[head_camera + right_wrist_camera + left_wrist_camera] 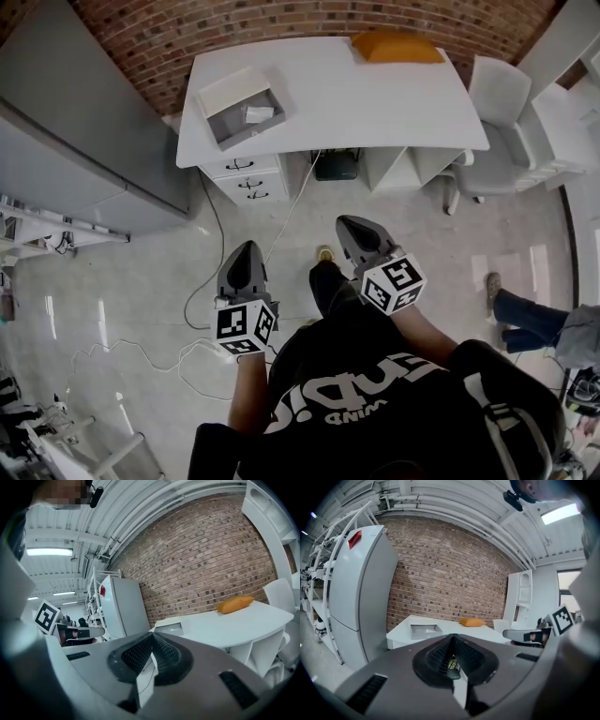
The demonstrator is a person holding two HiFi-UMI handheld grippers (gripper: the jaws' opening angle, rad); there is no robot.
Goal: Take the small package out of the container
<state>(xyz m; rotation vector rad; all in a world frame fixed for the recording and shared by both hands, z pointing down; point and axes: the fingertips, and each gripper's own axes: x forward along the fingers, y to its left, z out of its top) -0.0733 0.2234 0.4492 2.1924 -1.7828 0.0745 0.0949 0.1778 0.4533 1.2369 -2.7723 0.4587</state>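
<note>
My left gripper (247,249) and right gripper (352,226) hang over the floor, well short of the desk (375,103), jaws together on nothing; the grey container (230,121) sits at the desk's left end; the small package (259,113) lies inside it.

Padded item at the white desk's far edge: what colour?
Padded item: orange, best in head view.
</note>
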